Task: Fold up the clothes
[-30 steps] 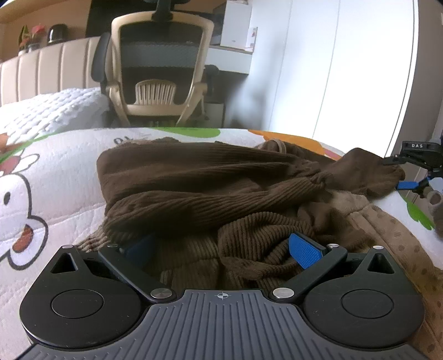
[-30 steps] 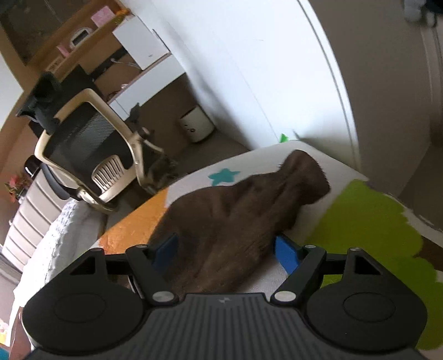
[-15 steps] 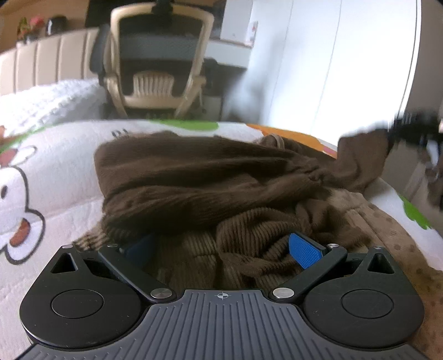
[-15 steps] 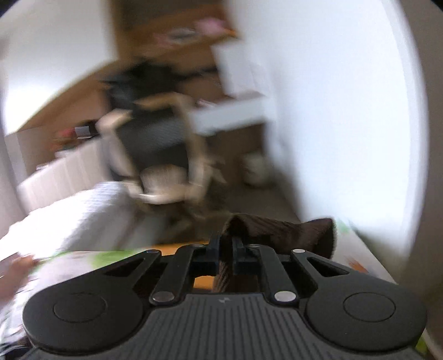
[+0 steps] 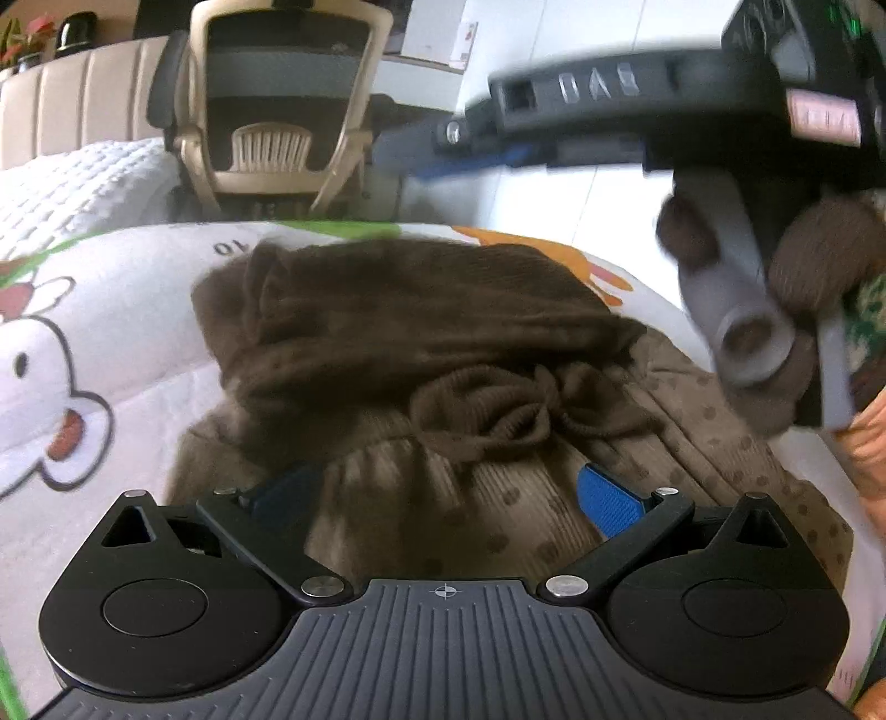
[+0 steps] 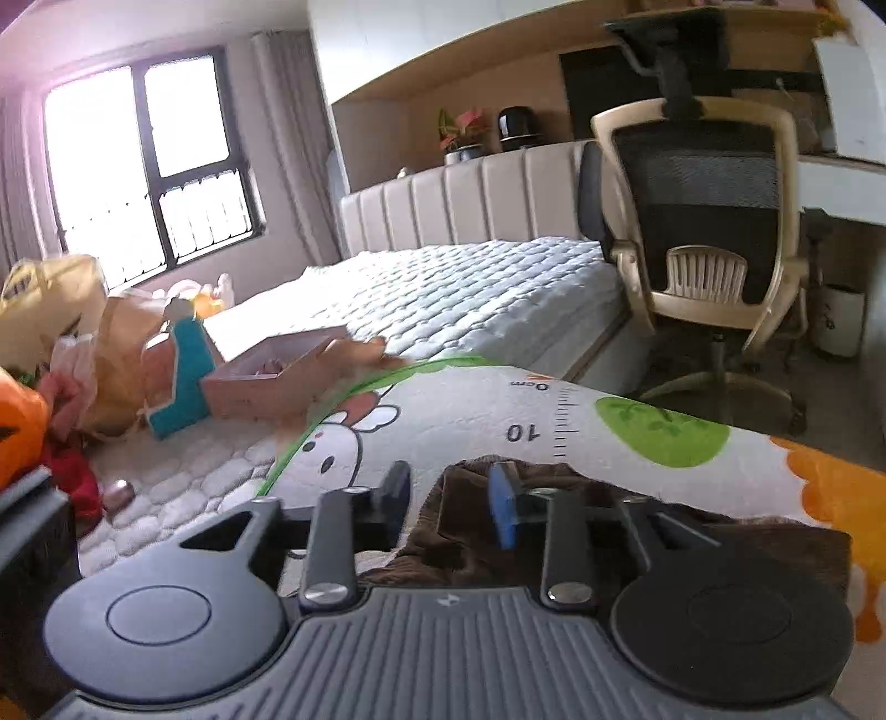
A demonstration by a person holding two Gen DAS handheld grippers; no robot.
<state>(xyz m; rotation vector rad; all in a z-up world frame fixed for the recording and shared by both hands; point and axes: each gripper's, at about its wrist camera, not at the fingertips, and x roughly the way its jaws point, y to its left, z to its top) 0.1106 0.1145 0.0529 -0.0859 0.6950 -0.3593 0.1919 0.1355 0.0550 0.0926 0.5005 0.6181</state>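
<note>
Now the left gripper [image 5: 451,490] was wide open over the brown clothes [image 5: 421,332], and the right gripper [image 6: 451,501] was open above them too.

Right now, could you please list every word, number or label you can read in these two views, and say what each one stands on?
"10": printed beside a ruler scale on the cartoon play mat; it also shows on the mat in the left wrist view.
"0cm": at the end of that same scale.
"DAS": raised letters on the right gripper body, somewhat blurred.
Pink label on that gripper: too blurred to read.
White box on the desk: marking unreadable.
</note>
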